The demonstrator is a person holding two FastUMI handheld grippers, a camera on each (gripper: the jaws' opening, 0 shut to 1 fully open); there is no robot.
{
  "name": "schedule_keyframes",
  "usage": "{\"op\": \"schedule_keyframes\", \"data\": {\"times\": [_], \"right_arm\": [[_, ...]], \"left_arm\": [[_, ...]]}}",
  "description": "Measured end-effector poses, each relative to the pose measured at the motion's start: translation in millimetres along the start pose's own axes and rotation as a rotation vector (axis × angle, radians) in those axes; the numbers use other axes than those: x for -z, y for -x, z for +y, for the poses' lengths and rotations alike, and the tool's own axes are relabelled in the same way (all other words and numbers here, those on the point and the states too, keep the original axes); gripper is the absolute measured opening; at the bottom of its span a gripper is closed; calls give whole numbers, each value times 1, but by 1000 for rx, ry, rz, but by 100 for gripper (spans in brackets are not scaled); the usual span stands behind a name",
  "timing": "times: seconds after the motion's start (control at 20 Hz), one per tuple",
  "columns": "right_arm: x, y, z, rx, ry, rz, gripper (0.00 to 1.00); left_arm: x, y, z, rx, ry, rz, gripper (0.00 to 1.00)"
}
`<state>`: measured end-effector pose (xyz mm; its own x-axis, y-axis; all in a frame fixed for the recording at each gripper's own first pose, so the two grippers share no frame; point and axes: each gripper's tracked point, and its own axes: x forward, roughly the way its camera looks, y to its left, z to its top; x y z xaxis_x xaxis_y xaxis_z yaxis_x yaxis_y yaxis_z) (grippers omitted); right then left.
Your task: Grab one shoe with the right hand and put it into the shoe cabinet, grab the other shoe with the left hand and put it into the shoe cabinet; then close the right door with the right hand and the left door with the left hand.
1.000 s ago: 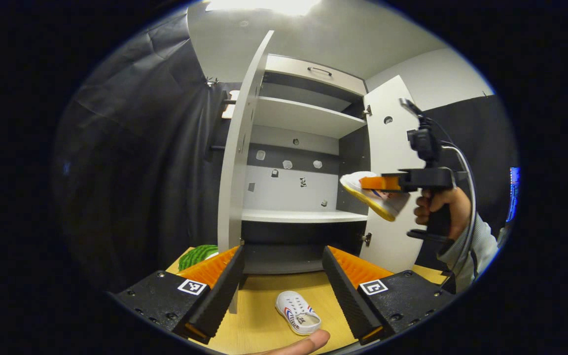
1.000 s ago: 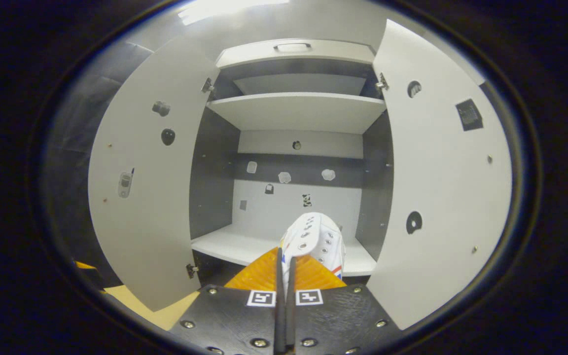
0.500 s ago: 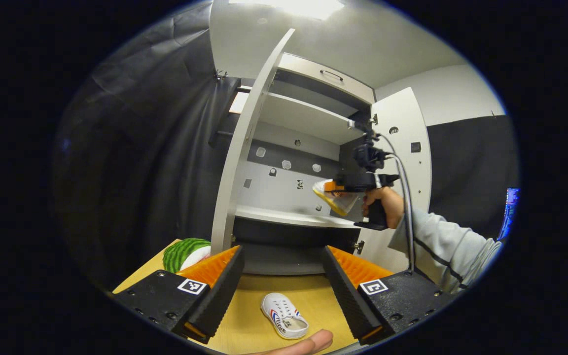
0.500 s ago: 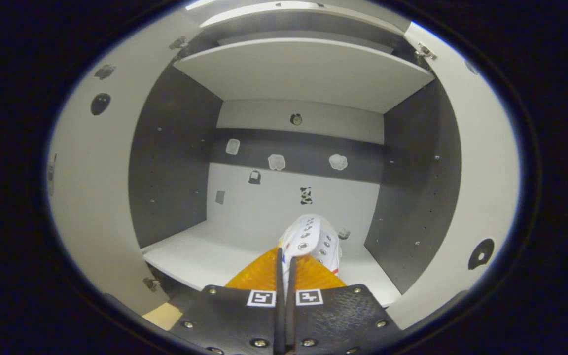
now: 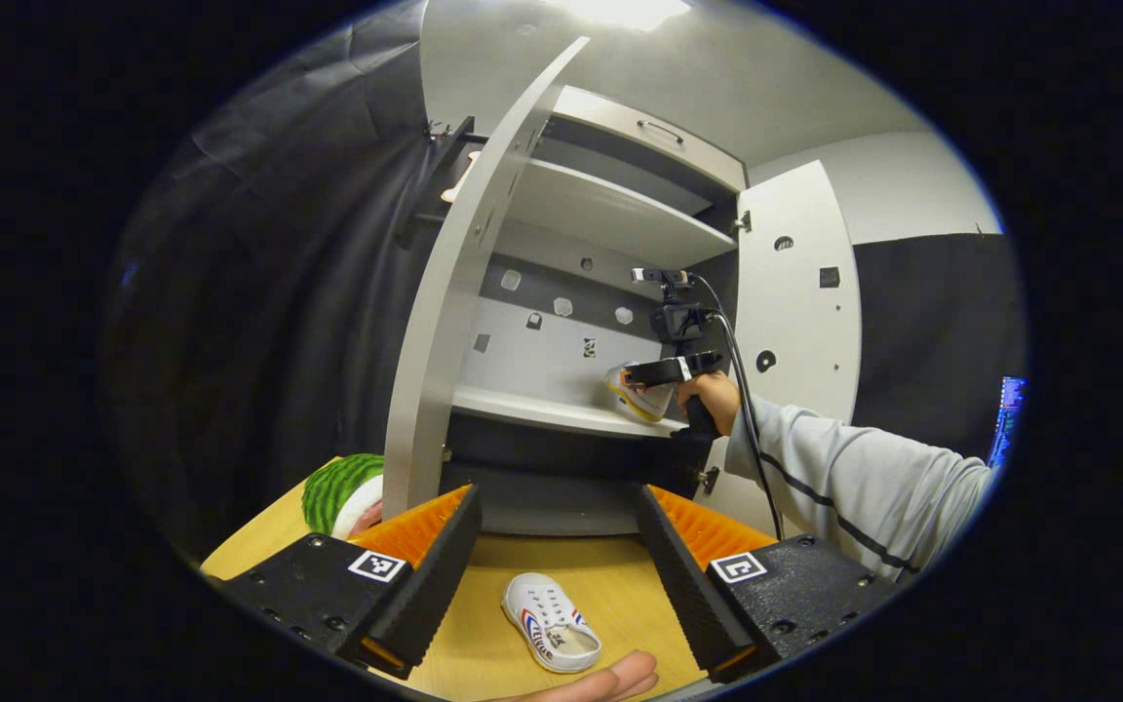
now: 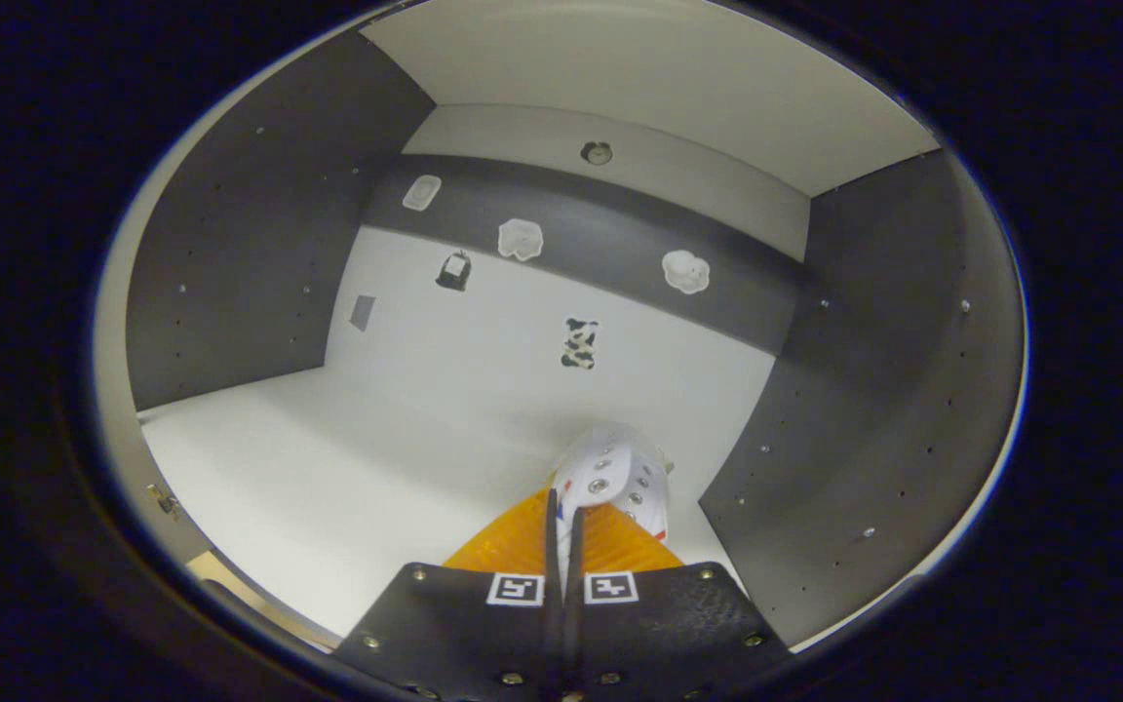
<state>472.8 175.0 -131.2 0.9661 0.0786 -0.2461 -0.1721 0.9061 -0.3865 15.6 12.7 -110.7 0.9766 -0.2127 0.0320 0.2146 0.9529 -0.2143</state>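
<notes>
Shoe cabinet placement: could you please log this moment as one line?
right gripper: shut on white canvas shoe, inside cabinet over white shelf | left gripper: open above second shoe

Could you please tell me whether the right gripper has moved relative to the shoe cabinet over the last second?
Yes. The right gripper, shut on a shoe, has gone from in front of the right door into the shoe cabinet, above its shelf.

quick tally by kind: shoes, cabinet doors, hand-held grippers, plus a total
shoes: 2 (shoe on the table, shoe in the right hand-held gripper)
cabinet doors: 2, both open (left door, right door)
hand-held grippers: 2 (left hand-held gripper, right hand-held gripper)
total: 6
</notes>
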Motion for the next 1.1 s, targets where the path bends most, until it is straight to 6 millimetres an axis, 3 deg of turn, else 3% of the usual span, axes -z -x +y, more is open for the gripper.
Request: {"op": "schedule_keyframes", "data": {"times": [0.05, 0.2, 0.25, 0.3, 0.35, 0.4, 0.45, 0.5, 0.85, 1.1], "right_arm": [[1, -1, -1, 1, -17, 4, 2], [-8, 7, -3, 18, -69, -16, 26], [-10, 11, -7, 33, -55, -18, 46], [-14, 19, -11, 47, -35, -31, 67], [-19, 32, -10, 51, -23, -46, 71], [-24, 46, -10, 49, -24, -59, 83], [-30, 62, -9, 44, -38, -75, 85], [-34, 77, -7, 34, -56, -89, 96], [-55, 240, 1, -14, -179, -177, 99], [-20, 350, -12, 76, -206, -212, 98]], "left_arm": [[0, 0, 1, -10, -2, 4, 98], [2, 1, -4, -17, 0, 22, 98], [5, 3, -7, -17, 0, 32, 98], [6, 5, -10, -17, -4, 39, 98], [8, 7, -12, -24, -9, 51, 98], [9, 10, -11, -34, -13, 53, 100], [8, 13, -11, -48, -18, 55, 98], [7, 16, -10, -59, -24, 58, 98], [2, 30, -10, -84, -90, 71, 98], [14, 28, -15, -109, -79, 108, 100]]}}
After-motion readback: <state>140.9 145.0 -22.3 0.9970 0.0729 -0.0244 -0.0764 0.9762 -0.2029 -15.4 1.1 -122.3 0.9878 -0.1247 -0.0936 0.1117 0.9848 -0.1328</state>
